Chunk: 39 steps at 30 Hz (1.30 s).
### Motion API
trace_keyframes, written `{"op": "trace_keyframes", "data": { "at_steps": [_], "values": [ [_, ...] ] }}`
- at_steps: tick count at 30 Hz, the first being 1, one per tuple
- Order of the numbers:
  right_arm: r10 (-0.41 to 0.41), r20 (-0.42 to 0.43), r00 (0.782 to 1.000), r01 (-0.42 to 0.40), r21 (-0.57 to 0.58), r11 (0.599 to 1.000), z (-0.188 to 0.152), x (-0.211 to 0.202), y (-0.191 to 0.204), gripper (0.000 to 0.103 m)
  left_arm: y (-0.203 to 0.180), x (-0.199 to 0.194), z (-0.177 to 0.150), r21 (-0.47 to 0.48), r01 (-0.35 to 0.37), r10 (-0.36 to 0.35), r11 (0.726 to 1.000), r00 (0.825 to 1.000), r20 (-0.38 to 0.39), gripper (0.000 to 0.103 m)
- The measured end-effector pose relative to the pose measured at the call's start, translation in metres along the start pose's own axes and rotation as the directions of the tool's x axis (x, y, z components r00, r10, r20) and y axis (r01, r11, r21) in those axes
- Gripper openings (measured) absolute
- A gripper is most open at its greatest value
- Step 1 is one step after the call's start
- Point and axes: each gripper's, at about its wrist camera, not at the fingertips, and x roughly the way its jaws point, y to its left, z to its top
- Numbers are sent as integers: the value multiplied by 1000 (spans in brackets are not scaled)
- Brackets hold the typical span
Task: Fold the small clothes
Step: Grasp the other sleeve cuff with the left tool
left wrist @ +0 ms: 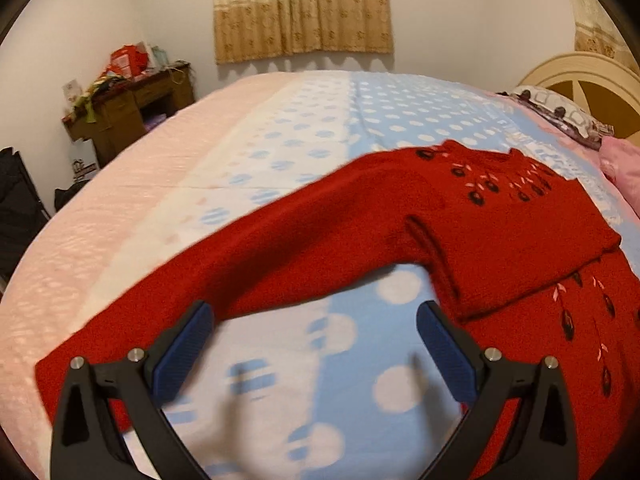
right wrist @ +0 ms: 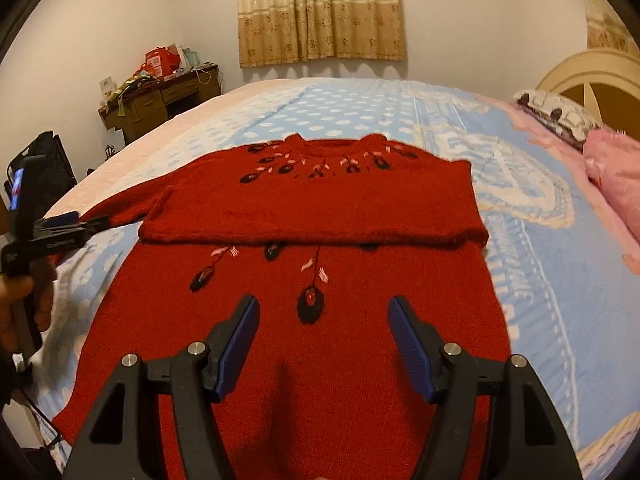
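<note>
A red knitted sweater (right wrist: 312,208) with black and pink flower embroidery lies flat on the bed. One sleeve is folded across its chest. The other sleeve (left wrist: 248,256) stretches out to the left over the bedspread. My left gripper (left wrist: 314,322) is open and empty, hovering just in front of that sleeve; its left fingertip (left wrist: 200,320) overlaps the sleeve's edge. It also shows in the right wrist view (right wrist: 64,220) at the sweater's left side. My right gripper (right wrist: 322,318) is open and empty above the sweater's lower body.
The bed has a blue and white dotted bedspread (left wrist: 392,128) with a pink cover (left wrist: 100,248) on its left part. Pillows (right wrist: 560,116) and a cream headboard (right wrist: 592,76) are at the right. A cluttered wooden desk (right wrist: 160,100) stands by the back wall.
</note>
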Motion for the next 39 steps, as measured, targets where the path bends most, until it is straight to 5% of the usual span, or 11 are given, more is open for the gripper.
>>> {"op": "trace_keyframes", "data": {
  "at_steps": [12, 21, 29, 33, 36, 38, 39],
  "values": [
    [-18, 54, 998, 15, 60, 998, -13, -9, -10, 68, 75, -32, -19, -50, -150, 150, 987, 989, -2, 103],
    [-28, 119, 993, 30, -16, 999, -13, -20, 7, 68, 156, -30, -50, -196, -298, 283, 934, 954, -99, 101],
    [-26, 129, 991, 31, -40, 999, -17, -21, 16, 68, 182, -5, -60, -322, -252, 210, 913, 965, -158, 74],
    [-27, 131, 991, 34, -50, 998, -18, -20, 18, 68, 180, -1, -60, -327, -250, 217, 911, 967, -135, 73],
    [-26, 128, 991, 32, -43, 999, -19, -19, 18, 68, 174, 2, -58, -311, -221, 197, 924, 975, -106, 43],
    [-26, 131, 991, 32, -37, 999, -20, -20, 18, 68, 172, 3, -55, -302, -173, 150, 938, 984, -97, 11],
    [-26, 132, 991, 31, -36, 999, -20, -20, 17, 68, 171, 3, -53, -306, -164, 140, 938, 985, -99, 11]
  ]
}}
